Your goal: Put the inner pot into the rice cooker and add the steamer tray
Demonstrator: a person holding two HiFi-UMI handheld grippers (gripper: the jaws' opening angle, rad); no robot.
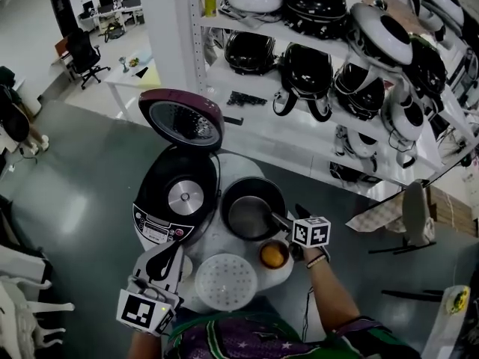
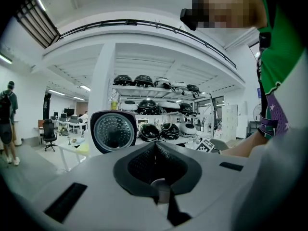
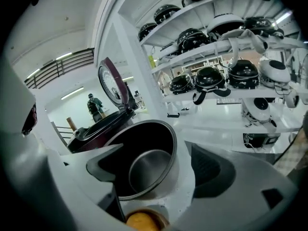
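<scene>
Right gripper (image 3: pixel 159 170) is mostly open, straddling the near wall of the inner pot (image 1: pixel 253 214), pads not on it yet. Rice cooker (image 1: pixel 176 197) sits left of it, steamer tray (image 1: pixel 224 281) behind-left. Left gripper (image 2: pixel 155 153) closed, empty. Pot looks rigid, slick metal, probably hefty. I'd bite deep over the rim and expect tipping.

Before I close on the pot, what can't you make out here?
- Right gripper view: whether right gripper touches inner pot; its own jaw covers the spot.
- Head view: control panel print, too small.
- Right gripper view: orange object, cut off by bottom edge.
- Left gripper view: steamer tray, behind left gripper body.
</scene>
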